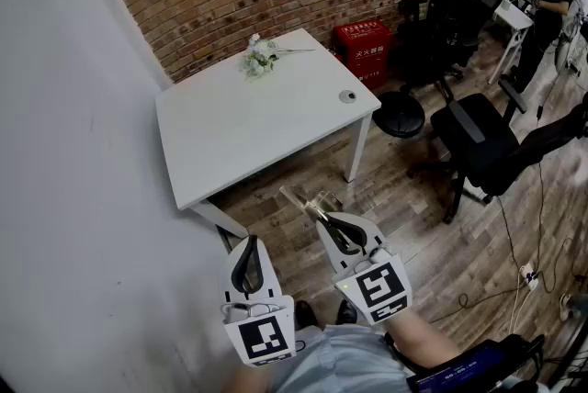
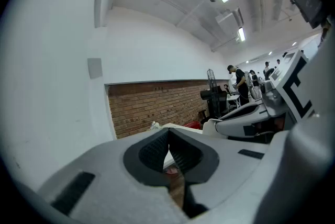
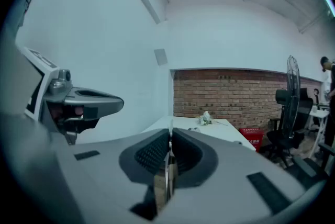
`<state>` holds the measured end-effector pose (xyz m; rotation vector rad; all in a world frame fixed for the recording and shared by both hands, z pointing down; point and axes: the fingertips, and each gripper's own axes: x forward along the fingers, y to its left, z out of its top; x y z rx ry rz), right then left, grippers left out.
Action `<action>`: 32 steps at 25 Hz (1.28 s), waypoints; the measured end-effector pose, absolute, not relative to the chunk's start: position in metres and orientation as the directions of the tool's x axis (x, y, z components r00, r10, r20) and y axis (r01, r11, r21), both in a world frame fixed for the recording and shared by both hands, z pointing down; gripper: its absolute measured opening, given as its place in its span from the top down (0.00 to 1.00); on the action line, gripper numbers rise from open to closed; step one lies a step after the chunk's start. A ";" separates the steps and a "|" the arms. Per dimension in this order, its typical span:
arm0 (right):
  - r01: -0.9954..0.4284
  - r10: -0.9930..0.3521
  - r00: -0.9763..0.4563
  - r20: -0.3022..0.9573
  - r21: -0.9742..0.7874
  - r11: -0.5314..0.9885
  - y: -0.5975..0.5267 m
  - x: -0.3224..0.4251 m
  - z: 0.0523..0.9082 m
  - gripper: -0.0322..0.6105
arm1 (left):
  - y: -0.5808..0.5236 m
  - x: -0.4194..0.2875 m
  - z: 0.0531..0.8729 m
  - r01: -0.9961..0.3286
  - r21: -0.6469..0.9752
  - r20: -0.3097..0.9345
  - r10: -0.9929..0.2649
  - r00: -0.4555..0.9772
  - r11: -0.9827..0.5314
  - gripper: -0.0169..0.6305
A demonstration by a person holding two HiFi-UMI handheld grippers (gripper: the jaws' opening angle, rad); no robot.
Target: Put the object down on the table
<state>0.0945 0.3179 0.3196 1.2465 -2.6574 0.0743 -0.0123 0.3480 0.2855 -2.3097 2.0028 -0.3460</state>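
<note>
My right gripper (image 1: pixel 320 215) hangs in front of the white table (image 1: pixel 230 134), above the wooden floor, and is shut on a thin clear object (image 1: pixel 306 198) that sticks out past its tips towards the table's near edge. In the right gripper view, the pads (image 3: pixel 152 155) pinch the object's see-through edge (image 3: pixel 168 170). My left gripper (image 1: pixel 251 241) sits beside it on the left, shut with nothing in it. Its jaws (image 2: pixel 168 134) meet tip to tip in the left gripper view.
A bunch of white flowers (image 1: pixel 260 54) lies at the table's far edge, and a small round thing (image 1: pixel 347 95) sits near its right corner. A red crate (image 1: pixel 363 47) and black office chairs (image 1: pixel 478 139) stand to the right. A person (image 1: pixel 551 5) stands far right, and a white wall runs along the left.
</note>
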 end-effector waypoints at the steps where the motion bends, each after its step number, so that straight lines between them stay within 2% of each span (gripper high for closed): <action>1: -0.765 -0.755 -0.622 0.206 0.043 0.642 0.317 0.095 0.320 0.91 | 0.347 -0.011 0.286 -0.969 -0.197 0.127 -0.984 0.129 -0.152 0.96; 23: -0.755 -0.740 -0.644 0.193 -0.004 0.656 0.296 0.154 0.333 0.91 | 0.331 0.034 0.296 -0.968 -0.226 0.139 -0.987 0.080 -0.110 0.96; 32: -0.742 -0.718 -0.656 0.233 -0.022 0.670 0.240 0.126 0.354 0.91 | 0.271 0.008 0.316 -0.974 -0.202 0.177 -0.982 0.072 -0.107 0.96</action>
